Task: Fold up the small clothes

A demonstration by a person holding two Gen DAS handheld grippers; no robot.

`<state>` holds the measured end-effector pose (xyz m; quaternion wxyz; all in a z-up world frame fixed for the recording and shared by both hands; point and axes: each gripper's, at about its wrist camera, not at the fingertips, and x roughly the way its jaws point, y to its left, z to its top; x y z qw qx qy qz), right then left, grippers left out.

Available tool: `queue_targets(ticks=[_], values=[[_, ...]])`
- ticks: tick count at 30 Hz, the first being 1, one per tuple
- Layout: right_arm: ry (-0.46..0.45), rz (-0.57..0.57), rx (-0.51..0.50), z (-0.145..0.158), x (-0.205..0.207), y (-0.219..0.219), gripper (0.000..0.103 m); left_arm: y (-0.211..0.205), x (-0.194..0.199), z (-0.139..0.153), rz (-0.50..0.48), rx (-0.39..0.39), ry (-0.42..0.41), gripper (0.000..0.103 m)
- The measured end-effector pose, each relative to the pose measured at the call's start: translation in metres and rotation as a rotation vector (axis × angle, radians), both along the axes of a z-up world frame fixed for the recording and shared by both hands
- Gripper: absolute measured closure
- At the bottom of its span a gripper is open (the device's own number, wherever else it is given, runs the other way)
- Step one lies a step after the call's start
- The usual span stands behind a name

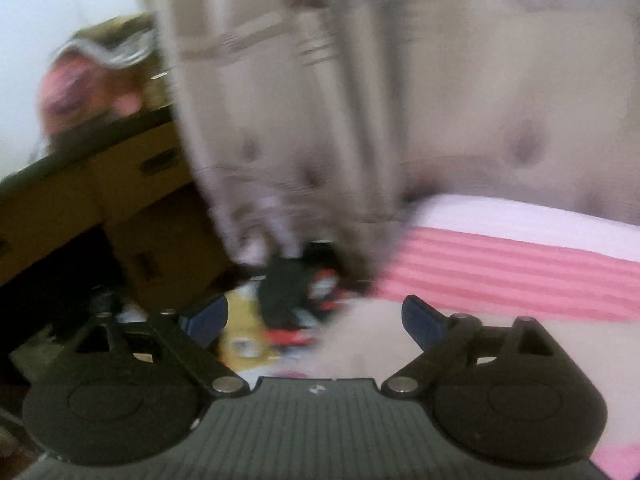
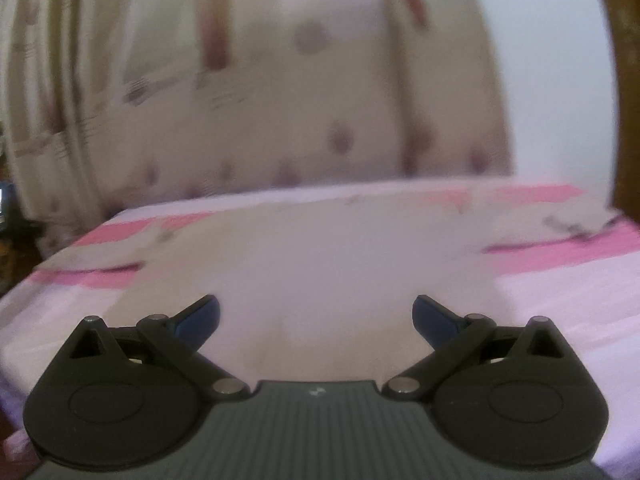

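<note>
Left wrist view, heavily blurred: left gripper [image 1: 316, 318] stood with jaws spread wide, blue pads [image 1: 424, 322] well apart, nothing between them. Ahead and below, off the bed's edge, lay a dark jumble of black and red items [image 1: 296, 304] on a yellowish patch, too smeared to identify. To the right ran the bed [image 1: 520, 276], covered in pink and white stripes, with a pale cloth surface nearer the gripper. Behind hung a beige curtain [image 1: 280, 120] with faint dark spots, reaching down to about the bed's far edge. At left sat a brown cardboard box [image 1: 132, 192] with a pinkish bundle and something pale and striped on top, unclear in the blur. Right wrist view: right gripper [image 2: 316, 318] likewise held its jaws wide, blue pads [image 2: 200, 320] far apart and gripping nothing. Directly ahead lay the garment [image 2: 304, 248], a cream-white piece spread flat on the pink-banded bed [image 2: 560, 300], with sleeve-like ends reaching out at left and right across the pink bands. Whether the pads touched the fabric could not be told. Beyond the bed hung the spotted curtain [image 2: 260, 100], with a white wall [image 2: 552, 80] at right and a strip of brown wood [image 2: 624, 80] at the far right edge.
</note>
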<state>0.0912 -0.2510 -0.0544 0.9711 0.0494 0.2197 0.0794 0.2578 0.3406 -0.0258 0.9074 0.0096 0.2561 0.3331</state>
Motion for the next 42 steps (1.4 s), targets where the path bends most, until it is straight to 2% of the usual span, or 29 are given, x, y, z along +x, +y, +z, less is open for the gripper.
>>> queue_targets(ticks=[2, 5, 7, 9, 13, 15, 18, 20, 21, 22, 23, 24, 26, 30, 33, 37, 39, 40, 42], values=[[-0.015, -0.081, -0.042, 0.002, 0.008, -0.028, 0.0, -0.038, -0.008, 0.001, -0.099, -0.052, -0.025, 0.01], [-0.035, -0.182, -0.102, 0.004, 0.02, -0.076, 0.0, -0.091, -0.019, -0.011, -0.238, -0.172, -0.058, 0.01], [-0.027, -0.238, -0.171, 0.0, 0.039, -0.101, 0.0, -0.119, -0.023, -0.023, -0.299, -0.232, -0.066, 0.01], [-0.03, -0.276, -0.288, -0.006, 0.063, -0.121, 0.0, -0.142, -0.027, -0.037, -0.338, -0.277, -0.073, 0.01], [0.007, -0.292, -0.43, -0.029, 0.113, -0.154, 0.001, -0.172, -0.028, -0.066, -0.333, -0.305, -0.029, 0.009], [0.038, -0.304, -0.48, -0.04, 0.139, -0.167, 0.002, -0.177, -0.03, -0.066, -0.339, -0.273, -0.021, 0.007], [0.088, -0.291, -0.52, -0.061, 0.173, -0.189, 0.02, -0.181, -0.035, -0.067, -0.332, -0.235, -0.046, 0.001], [0.137, -0.289, -0.53, -0.07, 0.196, -0.206, 0.047, -0.183, -0.033, -0.068, -0.328, -0.229, -0.023, 0.001], [0.172, -0.285, -0.535, -0.076, 0.203, -0.212, 0.052, -0.183, -0.031, -0.069, -0.322, -0.224, -0.009, 0.001], [0.192, -0.275, -0.512, -0.087, 0.212, -0.22, 0.055, -0.184, -0.029, -0.07, -0.311, -0.218, 0.004, 0.001], [0.194, -0.273, -0.471, -0.085, 0.215, -0.23, 0.066, -0.186, -0.027, -0.07, -0.303, -0.211, 0.018, 0.001], [0.212, -0.289, -0.446, -0.082, 0.218, -0.238, 0.072, -0.186, -0.026, -0.07, -0.299, -0.205, 0.03, 0.001], [0.199, -0.334, -0.339, -0.077, 0.213, -0.261, 0.078, -0.184, -0.022, -0.071, -0.295, -0.195, 0.049, 0.0], [0.114, -0.479, -0.037, -0.054, 0.174, -0.326, 0.084, -0.181, -0.018, -0.073, -0.272, -0.203, 0.079, 0.0], [0.067, -0.555, 0.144, -0.042, 0.134, -0.369, 0.086, -0.178, -0.018, -0.075, -0.255, -0.227, 0.084, 0.0], [0.053, -0.661, 0.355, -0.038, 0.087, -0.421, 0.086, -0.179, -0.017, -0.075, -0.246, -0.232, 0.083, 0.0], [0.045, -0.698, 0.382, -0.037, 0.075, -0.439, 0.086, -0.181, -0.016, -0.075, -0.243, -0.224, 0.086, 0.0], [0.034, -0.679, 0.36, -0.036, 0.074, -0.442, 0.085, -0.181, -0.016, -0.074, -0.243, -0.223, 0.087, 0.0], [0.003, -0.61, 0.248, -0.03, 0.078, -0.427, 0.081, -0.181, -0.016, -0.074, -0.235, -0.219, 0.087, 0.0]])
